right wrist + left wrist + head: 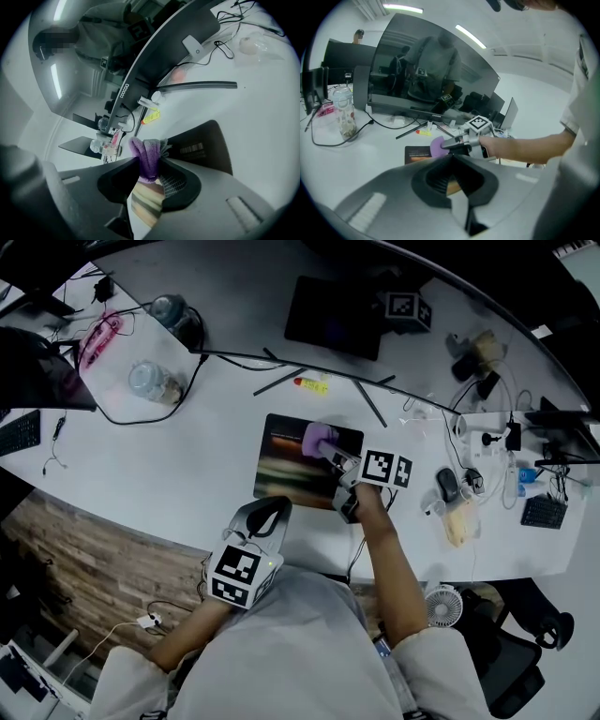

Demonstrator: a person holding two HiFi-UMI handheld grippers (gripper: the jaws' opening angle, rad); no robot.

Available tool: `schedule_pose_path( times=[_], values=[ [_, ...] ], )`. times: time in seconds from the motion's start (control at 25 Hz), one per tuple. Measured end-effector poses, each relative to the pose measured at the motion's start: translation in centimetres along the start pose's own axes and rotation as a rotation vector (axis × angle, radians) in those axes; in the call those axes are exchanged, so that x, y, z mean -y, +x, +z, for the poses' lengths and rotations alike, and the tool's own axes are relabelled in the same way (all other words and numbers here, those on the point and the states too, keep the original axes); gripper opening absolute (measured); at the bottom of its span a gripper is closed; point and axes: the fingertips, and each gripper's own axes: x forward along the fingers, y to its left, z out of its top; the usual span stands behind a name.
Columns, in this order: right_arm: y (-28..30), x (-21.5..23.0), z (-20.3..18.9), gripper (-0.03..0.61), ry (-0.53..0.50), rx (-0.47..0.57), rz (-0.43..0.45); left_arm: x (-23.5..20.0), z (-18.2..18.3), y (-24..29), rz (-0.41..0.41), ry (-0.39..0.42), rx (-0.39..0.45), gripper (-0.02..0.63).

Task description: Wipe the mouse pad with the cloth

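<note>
Two claws are working over a white table (187, 465). Little writing is showing legibly. White lettering on the lower edge of the monitor (436, 70) is coming out too blurred to read. A barcode label (192, 149) is sitting on the black border of the mouse pad (281, 465), and black-and-white square markers are covering the cube (384, 468) on each claw.

The mouse pad is lying flat, with its near edge running close to the table's front edge. Bare table is stretching away to its left. The monitor's thin stand legs (197, 85) and a yellow marker pen (312, 383) are lying just beyond its far edge. A mouse (447, 484) and tangled cables (466, 479) are crowding the table to its right.

The right claw (330, 454) is reaching over the pad's right side, its jaws clamping a bunched purple cloth (319, 437) and standing apart only by the cloth's thickness. The cloth is resting on the pad's far half, right of centre. The left claw (274, 510) is hanging at the table's front edge, just beside the pad's near edge, with its jaw tips meeting and nothing between them.
</note>
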Motion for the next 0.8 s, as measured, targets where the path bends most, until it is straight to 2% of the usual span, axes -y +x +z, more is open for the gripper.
schedule_pose_path(
  times=[0.8],
  values=[
    [-3.2,2.7,1.0,0.135,0.021,0.033,-0.042,0.4,0.0,0.5,-0.017,0.006,-0.010,0.000]
  ],
)
